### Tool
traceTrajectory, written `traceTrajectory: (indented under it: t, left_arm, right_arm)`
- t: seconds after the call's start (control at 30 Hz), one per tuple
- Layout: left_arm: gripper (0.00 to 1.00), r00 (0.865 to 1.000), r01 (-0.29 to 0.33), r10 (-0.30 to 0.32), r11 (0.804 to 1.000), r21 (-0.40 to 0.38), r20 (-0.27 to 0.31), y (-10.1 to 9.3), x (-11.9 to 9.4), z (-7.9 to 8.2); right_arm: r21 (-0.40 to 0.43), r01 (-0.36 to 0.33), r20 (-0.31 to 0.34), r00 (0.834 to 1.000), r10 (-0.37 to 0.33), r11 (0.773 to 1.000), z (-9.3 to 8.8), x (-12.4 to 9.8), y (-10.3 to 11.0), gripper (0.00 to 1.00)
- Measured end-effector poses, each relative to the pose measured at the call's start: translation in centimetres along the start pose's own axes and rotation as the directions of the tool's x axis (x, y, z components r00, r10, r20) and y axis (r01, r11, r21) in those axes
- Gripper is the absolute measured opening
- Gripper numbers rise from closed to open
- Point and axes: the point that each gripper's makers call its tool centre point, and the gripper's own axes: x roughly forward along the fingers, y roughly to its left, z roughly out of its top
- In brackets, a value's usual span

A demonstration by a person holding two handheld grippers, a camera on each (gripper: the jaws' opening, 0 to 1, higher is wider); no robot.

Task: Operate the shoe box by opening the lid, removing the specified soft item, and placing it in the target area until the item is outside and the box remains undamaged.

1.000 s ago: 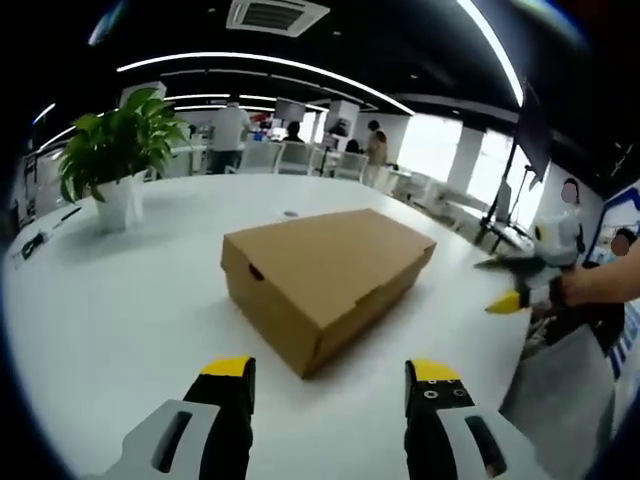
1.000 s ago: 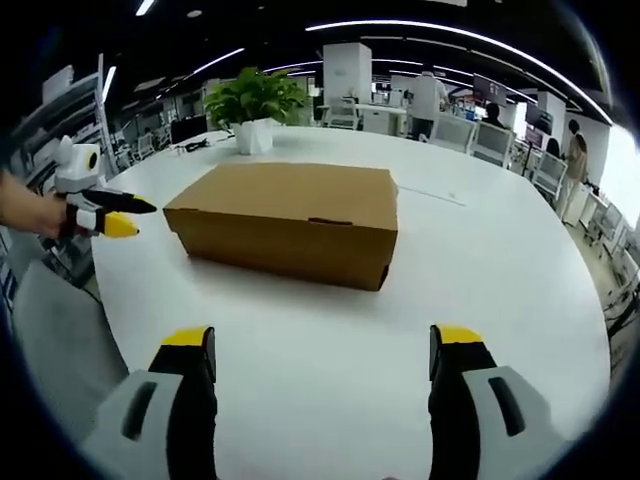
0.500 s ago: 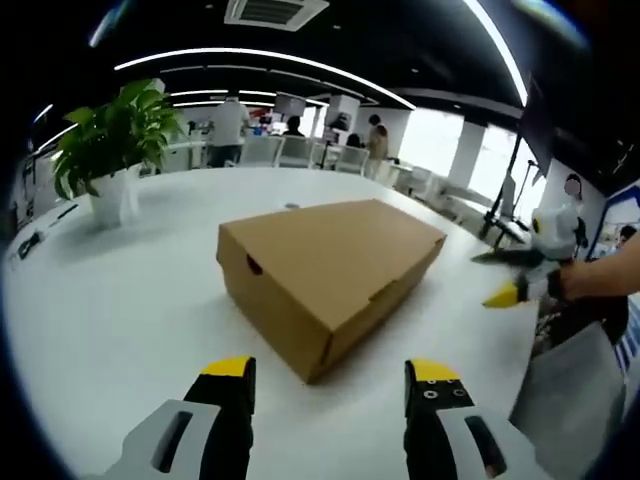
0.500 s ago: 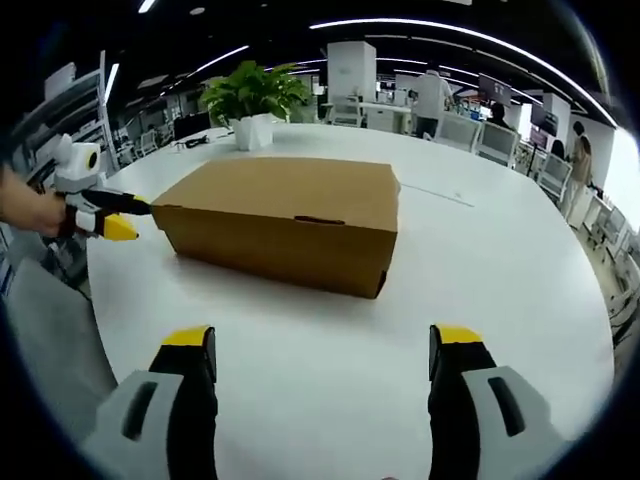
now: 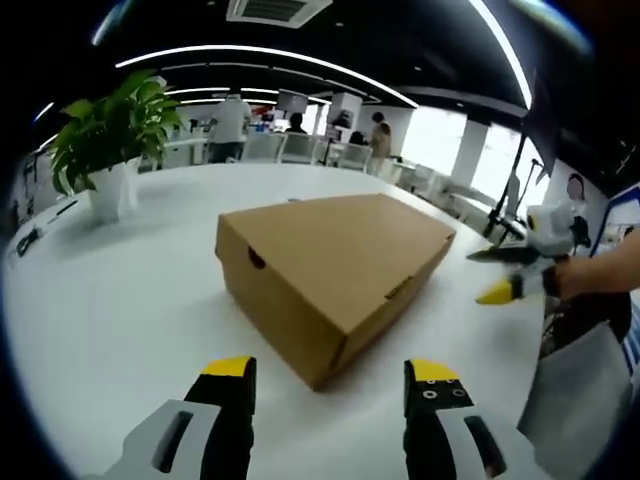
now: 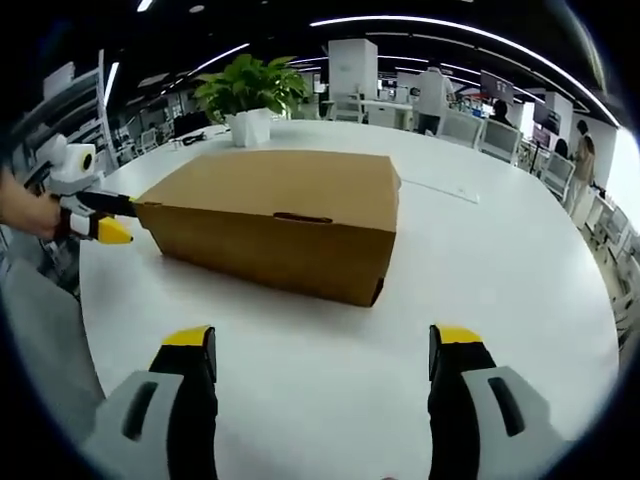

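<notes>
A closed brown cardboard shoe box (image 5: 335, 265) (image 6: 275, 220) lies on a round white table (image 5: 110, 300) (image 6: 480, 260), its lid down. In the left gripper view my left gripper (image 5: 330, 395) stands open just short of the box's near corner, nothing between its yellow-tipped fingers. The right gripper (image 5: 505, 280) shows at that view's right edge, held by a hand, beside the box's far end. In the right gripper view my right gripper (image 6: 320, 365) is open in front of the box's long side, and the left gripper (image 6: 100, 225) comes in from the left, close to the box's end.
A potted green plant (image 5: 105, 150) (image 6: 250, 100) in a white pot stands on the table behind the box. Office chairs, desks and several people are beyond the table. A grey fabric surface (image 6: 40, 330) lies below the table's edge.
Both views have drawn nearer to the box, which looks larger. The other gripper in each view sits closer to the box's ends. The lid stays closed.
</notes>
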Motion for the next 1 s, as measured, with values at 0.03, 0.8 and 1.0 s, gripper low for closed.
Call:
traceTrajectory:
  t: [0.03,0.8,1.0]
  left_arm:
    - [0.6,1.0,0.001,-0.001,1.0,0.0,0.001,0.0,0.1,0.0]
    - [0.57,1.0,-0.002,0.002,1.0,-0.004,-0.001,0.5,1.8,-0.1]
    - [0.57,1.0,0.004,-0.004,1.0,0.001,0.006,0.3,2.1,0.1]
  right_arm:
    - [-0.001,0.0,0.0,1.0,0.0,1.0,0.1,0.1,-0.1,0.82]
    - [-0.033,-0.038,0.035,0.999,0.039,0.999,1.5,3.8,-1.2,0.82]
    - [-0.058,-0.054,0.069,0.996,0.058,0.997,2.6,4.3,-1.1,0.8]
